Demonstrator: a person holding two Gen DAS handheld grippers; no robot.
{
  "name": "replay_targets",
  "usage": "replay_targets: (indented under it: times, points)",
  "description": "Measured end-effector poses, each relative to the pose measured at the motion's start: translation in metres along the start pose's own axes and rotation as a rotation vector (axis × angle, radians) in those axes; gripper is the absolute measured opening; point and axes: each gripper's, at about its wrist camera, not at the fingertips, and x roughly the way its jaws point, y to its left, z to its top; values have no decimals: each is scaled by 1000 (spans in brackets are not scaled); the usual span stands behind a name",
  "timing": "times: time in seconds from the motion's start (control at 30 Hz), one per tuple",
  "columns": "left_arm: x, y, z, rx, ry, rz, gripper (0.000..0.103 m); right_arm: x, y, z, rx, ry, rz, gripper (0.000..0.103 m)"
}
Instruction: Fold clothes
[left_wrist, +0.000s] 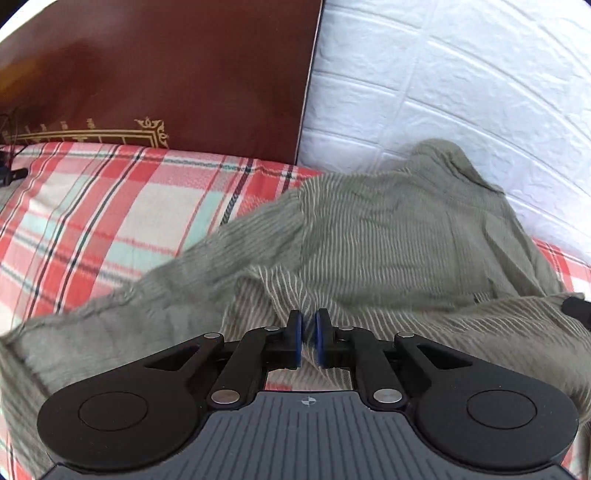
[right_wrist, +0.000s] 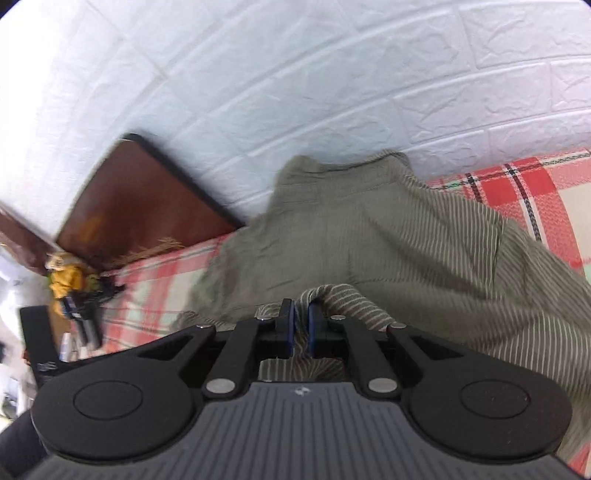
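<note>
An olive-green garment with thin pale stripes (left_wrist: 388, 236) is spread over the plaid bed cover, its far end bunched up against the white wall. My left gripper (left_wrist: 308, 325) is shut on a pinched fold of this striped garment near its near edge. In the right wrist view the same garment (right_wrist: 388, 229) fills the middle, blurred by motion. My right gripper (right_wrist: 301, 314) is shut on a rolled edge of the cloth, which passes between its blue pads. A dark part of the right gripper (left_wrist: 578, 310) shows at the right edge of the left wrist view.
The bed carries a red, white and mint plaid cover (left_wrist: 110, 214). A dark brown wooden headboard (left_wrist: 166, 74) with gold trim stands at the left. A white brick-pattern wall (left_wrist: 461, 74) runs behind. Yellow and black clutter (right_wrist: 70, 280) lies beside the bed.
</note>
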Motion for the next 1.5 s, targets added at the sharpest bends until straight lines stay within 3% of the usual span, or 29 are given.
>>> replay_targets:
  times: [0.03, 0.1, 0.37, 0.43, 0.5, 0.57, 0.67, 0.77, 0.93, 1.1, 1.3, 1.37, 1.4, 1.43, 1.5]
  points:
    - [4, 1, 3, 2, 3, -3, 12, 9, -2, 2, -12, 14, -23, 8]
    - [11, 3, 10, 6, 9, -9, 31, 24, -7, 3, -36, 41, -70, 9]
    - [6, 1, 8, 118, 16, -43, 40, 53, -34, -1, 41, 65, -118, 15]
    - [-2, 2, 2, 136, 13, -50, 43, 39, -34, -1, 54, 37, -99, 23]
    - [-11, 5, -7, 142, 3, -45, 50, 17, -32, -1, 67, -1, -72, 48]
    - [-21, 8, -15, 148, -7, -40, 52, -13, -30, -5, 86, -64, -53, 55]
    - [-32, 12, -31, 146, -1, -41, 53, -53, -24, -19, 72, -128, -55, 55]
    - [-31, 12, -50, 134, 49, -70, 53, -69, -10, -47, 51, -110, -31, 55]
    - [-29, 7, -67, 123, 78, -84, 53, -38, 29, -95, -18, 38, 1, 55]
    - [-28, 3, -83, 108, 99, -91, 53, -10, 48, -108, 0, 72, -22, 55]
    - [-11, 16, -74, 5, 108, -49, 57, 14, 52, -111, 42, 104, -82, 55]
    - [-4, 18, -71, 1, 110, -17, 57, 19, 49, -113, 63, 110, -93, 49]
    - [-2, 18, -69, 2, 110, -4, 57, 20, 46, -114, 81, 115, -95, 20]
    - [0, 18, -67, 2, 110, 4, 58, 21, 42, -114, 106, 127, -89, 6]
    - [3, 17, -63, 9, 107, 9, 61, 12, 36, -112, 116, 112, -78, 6]
